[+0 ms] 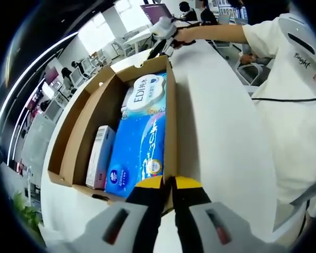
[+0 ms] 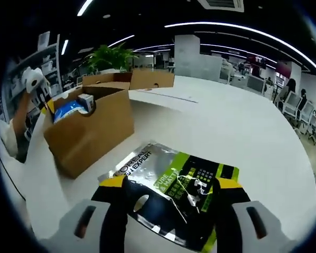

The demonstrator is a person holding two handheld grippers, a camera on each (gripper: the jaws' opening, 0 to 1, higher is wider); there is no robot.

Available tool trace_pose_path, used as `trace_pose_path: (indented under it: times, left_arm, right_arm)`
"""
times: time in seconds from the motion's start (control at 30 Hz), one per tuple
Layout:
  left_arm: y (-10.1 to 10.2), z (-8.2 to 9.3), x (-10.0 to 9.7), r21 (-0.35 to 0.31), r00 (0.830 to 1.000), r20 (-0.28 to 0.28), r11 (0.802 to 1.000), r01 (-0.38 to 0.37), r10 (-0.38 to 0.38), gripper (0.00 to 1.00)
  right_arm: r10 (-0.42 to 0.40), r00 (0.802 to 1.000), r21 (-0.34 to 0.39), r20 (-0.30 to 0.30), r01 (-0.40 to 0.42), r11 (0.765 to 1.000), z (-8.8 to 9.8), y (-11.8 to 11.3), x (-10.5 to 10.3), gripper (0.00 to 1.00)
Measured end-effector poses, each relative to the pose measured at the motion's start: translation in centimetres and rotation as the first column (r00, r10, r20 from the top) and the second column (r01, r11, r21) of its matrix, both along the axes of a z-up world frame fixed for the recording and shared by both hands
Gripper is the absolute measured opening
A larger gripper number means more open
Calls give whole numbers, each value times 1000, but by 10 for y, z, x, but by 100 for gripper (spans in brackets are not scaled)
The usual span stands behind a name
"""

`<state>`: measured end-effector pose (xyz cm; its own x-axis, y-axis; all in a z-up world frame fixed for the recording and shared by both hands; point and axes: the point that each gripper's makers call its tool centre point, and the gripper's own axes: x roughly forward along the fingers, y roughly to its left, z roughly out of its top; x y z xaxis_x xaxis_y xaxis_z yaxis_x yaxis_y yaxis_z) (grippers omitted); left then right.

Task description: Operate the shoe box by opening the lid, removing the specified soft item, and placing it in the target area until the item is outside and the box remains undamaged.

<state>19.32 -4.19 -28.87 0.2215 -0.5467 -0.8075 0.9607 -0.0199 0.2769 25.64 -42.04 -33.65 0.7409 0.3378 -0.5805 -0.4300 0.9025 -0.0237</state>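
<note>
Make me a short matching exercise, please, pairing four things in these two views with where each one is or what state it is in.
Things:
1. blue tissue pack
2. silver and green packet
3. left gripper
4. shoe box

States:
A. lying on the white table between open jaws
B. open, lid folded back
C. inside the box beside a small white and pink carton
D. jaws closed on the cardboard wall

Pairs: 1-C, 2-A, 3-D, 4-B
</note>
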Motion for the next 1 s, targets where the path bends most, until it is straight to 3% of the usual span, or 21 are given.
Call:
trace_pose_path:
  times: [0.37, 0.6, 1.0]
  left_arm:
    - [0, 0, 0, -1, 1000, 3, 1000, 3, -3, 6]
    - [-1, 0, 0, -2, 1000, 4, 1000, 2, -2, 6]
    - [0, 0, 0, -3, 1000, 10, 1000, 4, -4, 6]
  right_arm:
    - [4, 1000, 18, -16, -4, 1000, -6, 8, -2, 66]
    - [4, 1000, 35, 30, -5, 999, -6, 14, 1, 65]
    - [58, 998, 34, 34, -60, 998, -5, 19, -4, 61]
